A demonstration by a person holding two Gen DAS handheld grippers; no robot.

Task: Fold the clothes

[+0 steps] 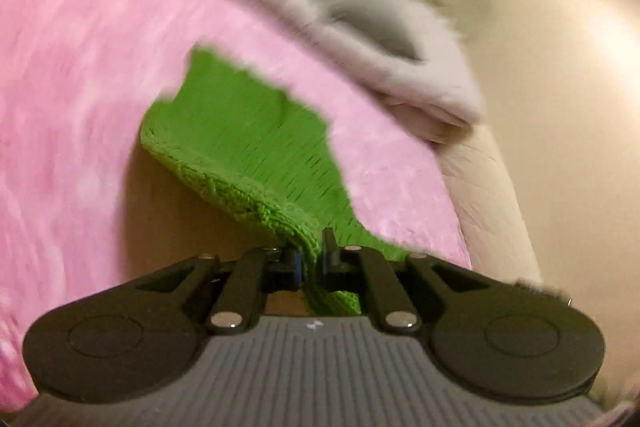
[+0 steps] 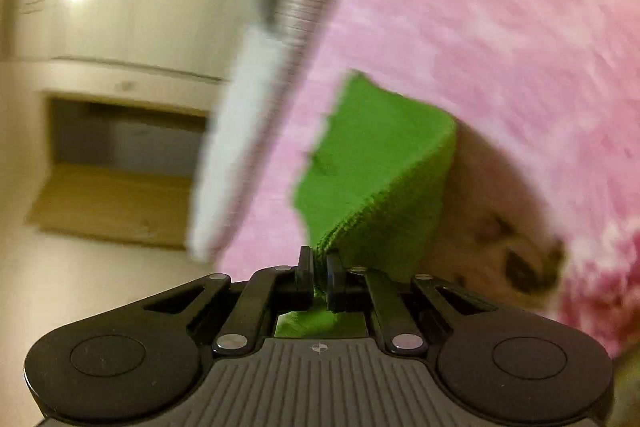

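A green knit cloth (image 1: 240, 147) hangs lifted above a fuzzy pink blanket (image 1: 80, 67), pinched at two edges. The left gripper (image 1: 311, 259) is clenched on one thick folded edge; the right gripper (image 2: 319, 267) clamps another edge — a bit of green shows behind its fingers. Past the blanket's far edge lies a pale grey-white cloth (image 1: 400, 67), blurred, on a cream sofa (image 1: 540, 67). In the right wrist view, a cream cabinet (image 2: 140, 7) with a dark open shelf stands off to the left — all blurred.
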